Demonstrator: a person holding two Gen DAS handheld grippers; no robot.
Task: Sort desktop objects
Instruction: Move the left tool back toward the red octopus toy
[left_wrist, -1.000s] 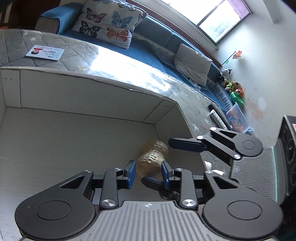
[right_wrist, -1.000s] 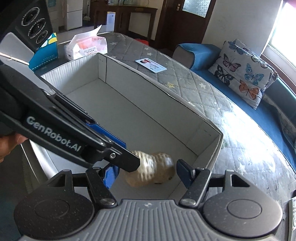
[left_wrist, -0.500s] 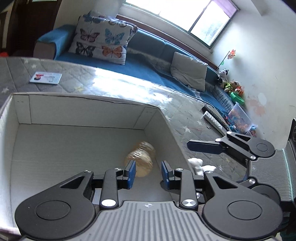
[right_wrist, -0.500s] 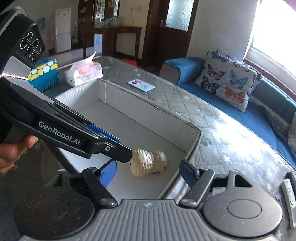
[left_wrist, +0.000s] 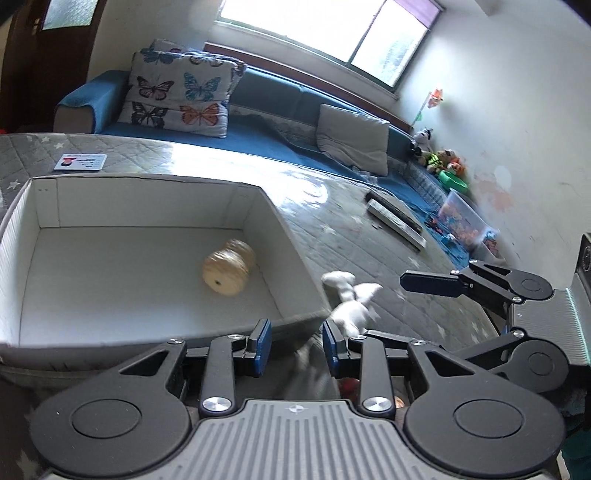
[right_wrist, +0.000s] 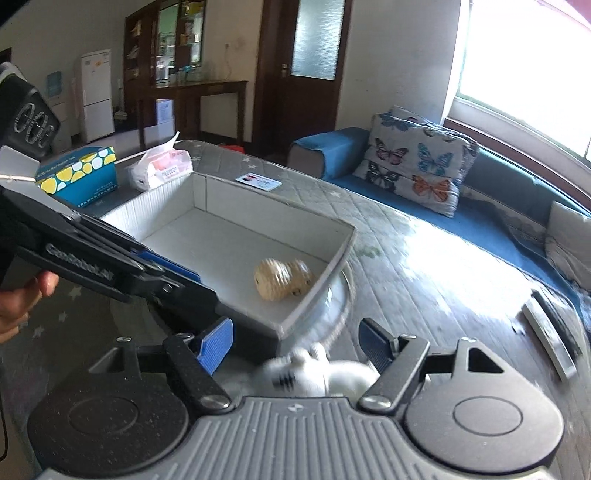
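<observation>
A tan peanut-shaped toy (left_wrist: 229, 272) lies inside the white cardboard box (left_wrist: 288, 240) near its right wall; it also shows in the right wrist view (right_wrist: 282, 277), in the box (right_wrist: 325, 273). A small white plush toy (left_wrist: 349, 299) lies on the grey table just outside the box corner; in the right wrist view it (right_wrist: 321, 373) is blurred. My left gripper (left_wrist: 295, 341) is open and empty, above the box's near edge. My right gripper (right_wrist: 295, 341) is open and empty, with the white toy below, between its fingers.
An ID card (left_wrist: 85, 161) lies on the quilted table beyond the box. Remote controls (left_wrist: 395, 218) lie at the table's far right. A tissue box (right_wrist: 79, 173) and a tissue pack (right_wrist: 162, 168) stand left of the box. A blue sofa with cushions (left_wrist: 177, 99) runs behind.
Both grippers have drawn back and up from the box, leaving the peanut toy lying inside. The white plush toy has come into view near both grippers.
</observation>
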